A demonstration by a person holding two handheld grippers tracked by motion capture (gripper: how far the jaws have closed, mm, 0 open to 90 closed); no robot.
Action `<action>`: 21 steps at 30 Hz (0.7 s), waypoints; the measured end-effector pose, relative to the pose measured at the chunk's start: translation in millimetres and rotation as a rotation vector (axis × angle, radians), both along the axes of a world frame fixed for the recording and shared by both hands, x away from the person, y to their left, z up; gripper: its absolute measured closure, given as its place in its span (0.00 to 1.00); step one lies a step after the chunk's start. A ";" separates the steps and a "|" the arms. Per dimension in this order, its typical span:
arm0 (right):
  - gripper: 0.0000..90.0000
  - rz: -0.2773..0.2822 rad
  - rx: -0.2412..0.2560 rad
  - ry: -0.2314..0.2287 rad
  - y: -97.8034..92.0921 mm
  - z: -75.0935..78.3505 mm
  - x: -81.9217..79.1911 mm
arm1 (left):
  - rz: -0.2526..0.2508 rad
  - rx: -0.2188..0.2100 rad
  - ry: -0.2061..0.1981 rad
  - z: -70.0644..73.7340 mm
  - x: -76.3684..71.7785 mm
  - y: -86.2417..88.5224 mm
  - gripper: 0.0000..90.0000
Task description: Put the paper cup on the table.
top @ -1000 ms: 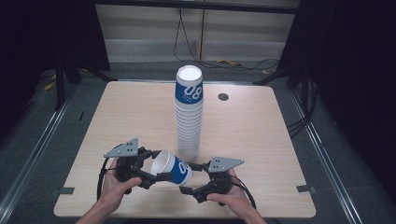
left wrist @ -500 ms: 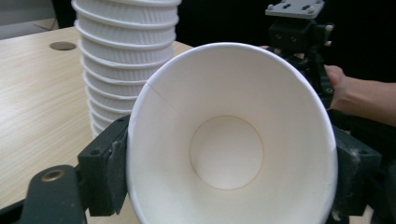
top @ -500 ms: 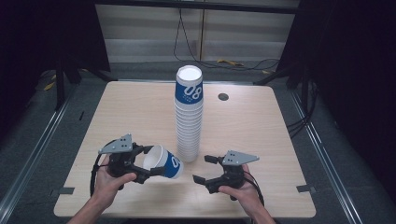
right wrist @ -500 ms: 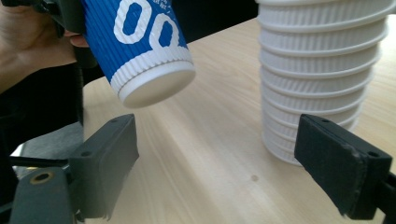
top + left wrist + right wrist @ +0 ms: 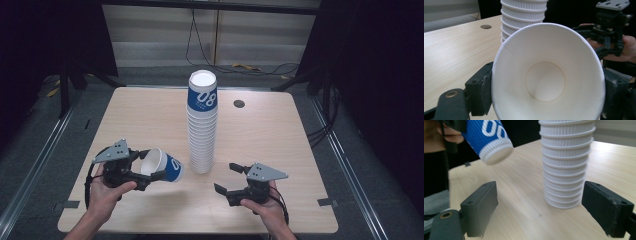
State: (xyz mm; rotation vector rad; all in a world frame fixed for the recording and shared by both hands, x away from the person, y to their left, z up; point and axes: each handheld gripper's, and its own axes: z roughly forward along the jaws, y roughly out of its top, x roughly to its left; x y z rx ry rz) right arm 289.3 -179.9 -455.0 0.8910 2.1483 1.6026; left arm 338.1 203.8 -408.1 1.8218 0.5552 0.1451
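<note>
A tall stack of ribbed white paper cups [image 5: 202,132], its top cup blue with "08", stands at the table's middle. My left gripper [image 5: 151,166] is shut on a single blue-and-white cup [image 5: 165,165], held on its side just left of the stack's base, mouth toward the hand. In the left gripper view the cup's white inside [image 5: 546,75] sits between the jaws. My right gripper [image 5: 227,178] is open to the right of the stack's base, with nothing in it. In the right gripper view, the held cup [image 5: 490,137] hangs at upper left and the stack [image 5: 565,162] stands ahead.
The light wooden table [image 5: 280,145] has a round cable hole [image 5: 239,104] at the back right. Dark floor and metal rails surround it. Cables lie behind the far edge.
My left gripper has carried the cup leftward, away from the stack's base. The right gripper has drawn back to the right, and the gap between the two grippers has widened.
</note>
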 end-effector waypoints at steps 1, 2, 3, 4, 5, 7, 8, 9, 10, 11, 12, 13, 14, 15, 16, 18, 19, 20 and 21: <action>0.15 -0.016 -0.012 -0.010 -0.8 -0.4 -1.2 | 0.006 0.003 0.002 0.6 1.0 1.4 0.19; 0.15 -0.041 -0.028 -0.007 -1.7 -0.9 -2.6 | 0.012 0.003 0.008 1.0 1.6 1.8 0.19; 0.15 -0.054 -0.040 -0.002 -3.6 -1.7 -3.5 | 0.017 0.007 0.004 1.3 2.2 1.8 0.19; 0.15 -0.057 -0.037 -0.002 -5.8 -2.7 -3.8 | 0.020 0.022 0.005 2.1 2.6 1.6 0.19; 0.15 -0.069 -0.037 -0.008 -8.1 -3.2 -3.8 | 0.023 0.029 0.001 2.9 3.1 1.5 0.19; 0.15 -0.107 -0.043 -0.005 -10.5 -2.4 -2.6 | 0.032 0.031 0.005 4.5 4.6 2.7 0.19; 0.15 -0.141 -0.048 -0.004 -10.8 -2.1 -2.2 | 0.037 0.035 0.007 5.3 5.7 4.0 0.19; 0.15 -0.178 -0.052 0.004 -10.8 -2.1 -1.9 | 0.045 0.035 0.005 5.5 6.7 5.2 0.19; 0.15 -0.199 -0.056 0.014 -11.3 -2.5 -1.7 | 0.048 0.043 0.007 5.5 8.2 6.9 0.19; 0.15 -0.213 -0.062 0.021 -12.3 -3.1 -2.1 | 0.051 0.048 0.013 5.7 9.8 8.6 0.19; 0.15 -0.228 -0.065 0.015 -13.5 -4.2 -2.8 | 0.057 0.061 0.015 5.9 11.9 10.7 0.19; 0.15 -0.226 -0.062 0.016 -14.8 -5.3 -3.6 | 0.056 0.074 0.019 5.7 14.7 12.9 0.19; 0.15 -0.221 -0.061 0.015 -15.9 -6.2 -4.0 | 0.063 0.082 0.016 5.1 16.8 15.1 0.19; 0.15 -0.225 -0.071 0.008 -16.7 -6.6 -4.3 | 0.073 0.093 0.011 4.1 19.0 17.6 0.19; 0.15 -0.229 -0.074 0.008 -17.0 -6.5 -4.4 | 0.085 0.096 0.017 2.5 21.0 19.7 0.19; 0.15 -0.221 -0.070 0.010 -17.9 -5.6 -4.9 | 0.115 0.109 0.028 -1.0 25.7 24.2 0.19; 0.15 -0.217 -0.073 0.014 -18.7 -5.3 -5.7 | 0.128 0.114 0.031 -2.3 27.7 25.8 0.19; 0.15 -0.215 -0.077 0.015 -19.5 -5.3 -6.3 | 0.152 0.115 0.036 -4.6 30.7 27.5 0.19; 0.15 -0.207 -0.079 0.019 -21.2 -6.2 -7.6 | 0.168 0.127 0.041 -5.8 33.3 28.7 0.18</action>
